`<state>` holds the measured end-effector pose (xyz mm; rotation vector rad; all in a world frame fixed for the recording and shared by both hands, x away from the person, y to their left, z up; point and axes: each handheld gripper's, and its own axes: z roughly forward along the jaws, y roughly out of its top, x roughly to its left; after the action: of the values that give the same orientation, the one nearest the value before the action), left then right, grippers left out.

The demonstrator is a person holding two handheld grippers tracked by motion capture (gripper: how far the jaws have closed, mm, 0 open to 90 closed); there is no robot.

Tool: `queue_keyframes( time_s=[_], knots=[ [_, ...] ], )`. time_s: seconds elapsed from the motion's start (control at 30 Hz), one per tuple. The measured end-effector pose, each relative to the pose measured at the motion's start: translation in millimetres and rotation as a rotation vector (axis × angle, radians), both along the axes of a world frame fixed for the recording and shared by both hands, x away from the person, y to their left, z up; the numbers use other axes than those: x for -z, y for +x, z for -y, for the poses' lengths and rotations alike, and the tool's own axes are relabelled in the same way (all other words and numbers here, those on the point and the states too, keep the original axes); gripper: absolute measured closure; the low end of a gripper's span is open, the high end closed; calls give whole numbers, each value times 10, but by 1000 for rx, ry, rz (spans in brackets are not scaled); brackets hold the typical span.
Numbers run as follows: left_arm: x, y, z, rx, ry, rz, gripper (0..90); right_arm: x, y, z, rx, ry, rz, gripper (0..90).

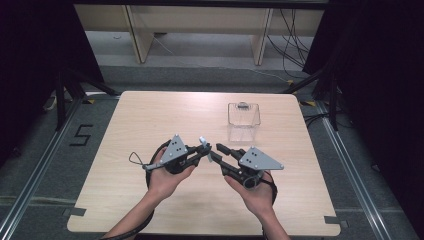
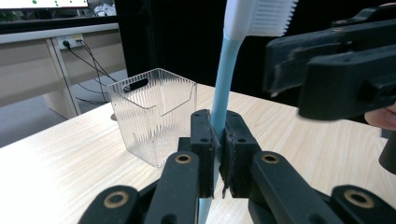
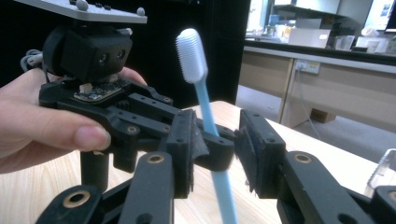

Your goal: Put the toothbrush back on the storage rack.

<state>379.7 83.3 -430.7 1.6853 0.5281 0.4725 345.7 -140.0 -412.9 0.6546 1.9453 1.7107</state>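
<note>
The left gripper (image 1: 204, 148) has its jaws clamped tight on the light blue handle of a toothbrush (image 2: 223, 95), and in the left gripper view the white bristle head stands straight up above them, its top cut off by the picture's edge. Over on the other side, the right gripper (image 1: 218, 150) noses in with its jaws apart. The right gripper view shows the toothbrush (image 3: 205, 112) handle standing in the gap between its two pads, nearer one pad than the other, and neither pressing on it. So this looks like a hand-over in mid-air, the brush meant to pass from the left gripper to the right one.

Beyond the toothbrush sits a clear ribbed plastic container (image 1: 243, 121), farther out on the wooden surface (image 1: 150, 115) and well apart from both grippers. It looks empty, and it is probably where the brush ends up.

Next, I'd say, the right jaws need to close squarely on the handle below the bristles, clear of the left jaws, before the left lets go; a skewed pinch could tip the brush.

In the high view the toothbrush (image 1: 202, 142) is tiny between the two gripper tips, hard to read. Its lower end runs out of the bottom of both gripper views.
</note>
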Motion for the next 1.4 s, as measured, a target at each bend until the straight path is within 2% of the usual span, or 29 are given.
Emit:
queue_keyframes(
  time_s=[0.03, 0.07, 0.13, 0.17, 0.2, 0.23, 0.27, 0.3, 0.47, 0.63, 0.7, 0.73, 0.8, 0.87, 0.9, 0.93, 0.97, 1.1, 1.17, 1.23, 1.3, 1.4],
  knots=[
    [0, 0, 0, 0, 0, 0, 836, 0, 0, 0, 0, 0, 0, 670],
    [0, -2, 10, 4, 6, 9, 836, 4, -2, -21, -7, 9, -20, 670],
    [2, -15, 31, 6, 16, 18, 836, 6, 16, -43, -1, 11, -2, 670],
    [4, -17, 41, 9, 25, 26, 836, 5, 13, -60, 0, 26, -13, 670],
    [6, -24, 51, 12, 34, 28, 836, 2, 30, -66, 8, 24, 11, 670],
    [8, -37, 72, 14, 40, 34, 836, -1, 19, -79, -9, 35, -22, 670],
    [8, -37, 72, 14, 40, 34, 836, -1, 19, -79, -9, 35, -22, 670],
    [9, -47, 94, 18, 48, 42, 836, -6, 28, -84, 9, 26, -4, 670],
    [11, -66, 125, 21, 66, 59, 836, -23, 44, -87, 5, 22, 15, 681],
    [1, -78, 143, 21, 72, 67, 836, -20, 48, -85, 6, 31, -6, 702],
    [-6, -85, 158, 21, 74, 71, 836, -20, 58, -88, 14, 11, 19, 721],
    [-7, -85, 161, 21, 76, 73, 836, -15, 44, -99, 14, 16, -6, 733],
    [-8, -88, 168, 23, 79, 74, 836, -8, 43, -117, 3, 29, -19, 760],
    [-9, -90, 171, 23, 79, 74, 836, -8, 45, -116, 3, 28, -14, 771],
    [-8, -90, 177, 23, 81, 75, 836, -8, 57, -116, 0, 27, 4, 782],
    [-10, -91, 186, 24, 81, 74, 836, -13, 53, -110, 6, 27, -2, 794],
    [-13, -91, 189, 24, 81, 75, 836, -22, 55, -97, 19, 18, 14, 799],
    [-19, -94, 200, 29, 74, 70, 832, -29, 45, -80, 42, 18, 10, 825],
    [-24, -98, 210, 31, 73, 77, 827, -42, 31, -64, 47, 21, -19, 850],
    [-25, -100, 214, 31, 82, 84, 788, -52, 33, -43, 57, 13, -13, 852],
    [-18, -104, 221, 34, 91, 87, 687, -74, 44, -21, 70, 6, 3, 853],
    [-13, -114, 201, 25, 102, 101, 607, -85, 39, -8, 79, 7, -12, 853]
  ],
)
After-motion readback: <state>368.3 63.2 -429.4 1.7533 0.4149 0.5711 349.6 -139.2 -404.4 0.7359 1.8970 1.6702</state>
